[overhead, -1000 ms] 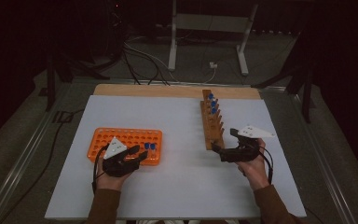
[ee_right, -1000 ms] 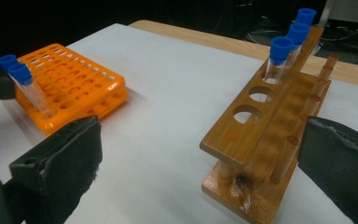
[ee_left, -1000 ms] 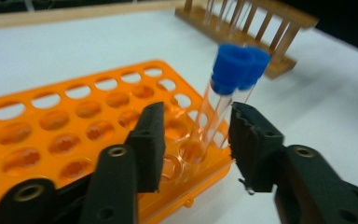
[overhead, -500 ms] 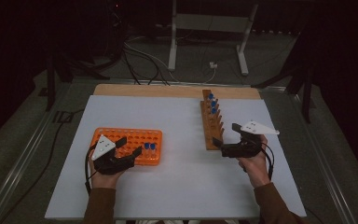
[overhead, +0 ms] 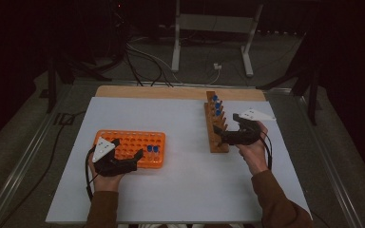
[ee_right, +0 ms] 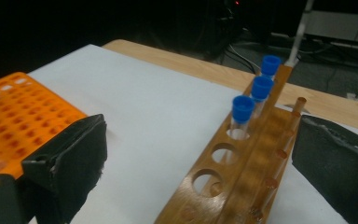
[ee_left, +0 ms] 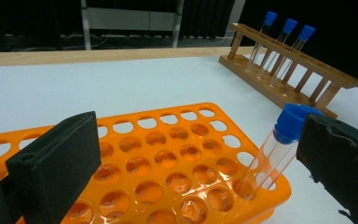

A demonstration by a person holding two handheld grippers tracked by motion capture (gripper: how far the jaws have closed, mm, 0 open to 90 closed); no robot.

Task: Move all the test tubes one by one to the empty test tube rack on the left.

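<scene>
Left gripper [ee_left: 186, 158] back off tube [ee_left: 272, 149]

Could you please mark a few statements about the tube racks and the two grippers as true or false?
1. Three blue-capped tubes stand in the wooden rack. True.
2. The left gripper is clamped on a tube. False: its jaws have just been opening and stand apart, the nearest tube free in the orange rack.
3. The orange rack holds two tubes. True.
4. The right gripper holds a tube. False: its jaws are open and empty beside the wooden rack.
</scene>
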